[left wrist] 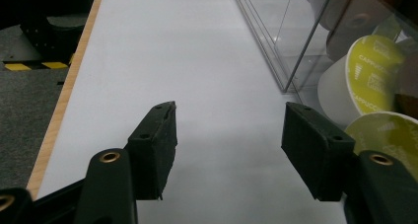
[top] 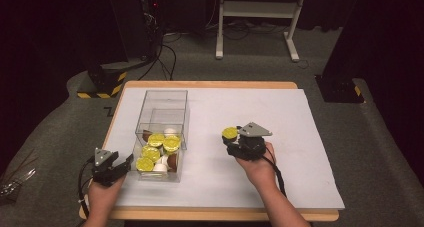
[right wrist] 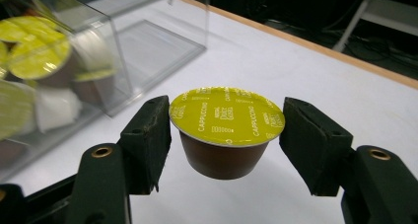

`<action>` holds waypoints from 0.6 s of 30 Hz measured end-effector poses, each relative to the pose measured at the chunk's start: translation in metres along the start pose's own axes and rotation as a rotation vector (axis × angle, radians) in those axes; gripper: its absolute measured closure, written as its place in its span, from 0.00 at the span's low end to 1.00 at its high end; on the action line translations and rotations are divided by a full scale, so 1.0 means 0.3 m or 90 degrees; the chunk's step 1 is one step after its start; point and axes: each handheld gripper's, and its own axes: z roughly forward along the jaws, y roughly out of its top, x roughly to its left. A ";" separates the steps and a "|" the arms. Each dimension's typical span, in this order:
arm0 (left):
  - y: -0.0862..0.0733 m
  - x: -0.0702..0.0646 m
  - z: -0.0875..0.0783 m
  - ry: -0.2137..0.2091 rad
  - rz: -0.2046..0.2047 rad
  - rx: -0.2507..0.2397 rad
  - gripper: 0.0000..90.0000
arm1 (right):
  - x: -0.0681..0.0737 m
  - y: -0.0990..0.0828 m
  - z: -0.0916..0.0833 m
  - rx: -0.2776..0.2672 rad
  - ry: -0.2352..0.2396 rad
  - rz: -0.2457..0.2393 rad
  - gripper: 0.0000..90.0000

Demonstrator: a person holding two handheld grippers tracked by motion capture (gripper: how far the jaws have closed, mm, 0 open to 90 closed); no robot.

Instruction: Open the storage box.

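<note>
My right gripper (top: pixel 231 138) is shut on a brown coffee capsule with a yellow "cappuccino" lid (right wrist: pixel 226 116), and its pads press the lid's rim from both sides. The capsule (top: pixel 230 132) hangs a little above the white mat, right of a clear plastic box (top: pixel 162 93). The near end of the box holds several yellow-lidded capsules, brown and white (top: pixel 156 152). My left gripper (top: pixel 126 163) rests low beside the box's near left corner. In the left gripper view, its jaws (left wrist: pixel 229 135) stand open over bare mat with nothing between them.
The white mat (top: pixel 280 177) covers a wooden table (top: pixel 210 84). The far half of the box (right wrist: pixel 148 46) holds nothing. Through the box wall (left wrist: pixel 296 36), capsules (left wrist: pixel 369 76) lie close to my left gripper's right jaw. Dark equipment and a white stand sit on the floor beyond.
</note>
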 end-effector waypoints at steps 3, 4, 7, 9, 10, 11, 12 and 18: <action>-0.001 -0.001 0.001 0.003 0.002 -0.001 0.43 | -0.040 -0.033 -0.003 0.008 -0.017 0.008 0.41; -0.001 -0.002 0.001 0.002 0.001 -0.003 0.43 | -0.048 -0.040 -0.005 0.011 -0.022 0.010 0.41; -0.001 -0.002 0.000 -0.002 -0.002 -0.004 0.43 | -0.085 -0.070 -0.015 0.014 -0.038 0.021 0.41; -0.001 -0.002 -0.002 -0.002 0.002 -0.001 0.43 | -0.104 -0.086 -0.018 0.017 -0.046 0.031 0.41; -0.002 -0.003 0.000 -0.001 0.000 -0.004 0.43 | -0.117 -0.096 -0.018 0.020 -0.050 0.032 0.41; -0.002 -0.004 0.001 0.001 0.000 -0.005 0.43 | -0.127 -0.105 -0.019 0.022 -0.055 0.035 0.41; -0.002 -0.005 0.001 0.001 -0.001 -0.006 0.43 | -0.139 -0.113 -0.020 0.024 -0.059 0.037 0.41; -0.002 -0.003 -0.002 0.000 0.000 -0.004 0.43 | -0.198 -0.146 -0.029 0.032 -0.081 0.055 0.41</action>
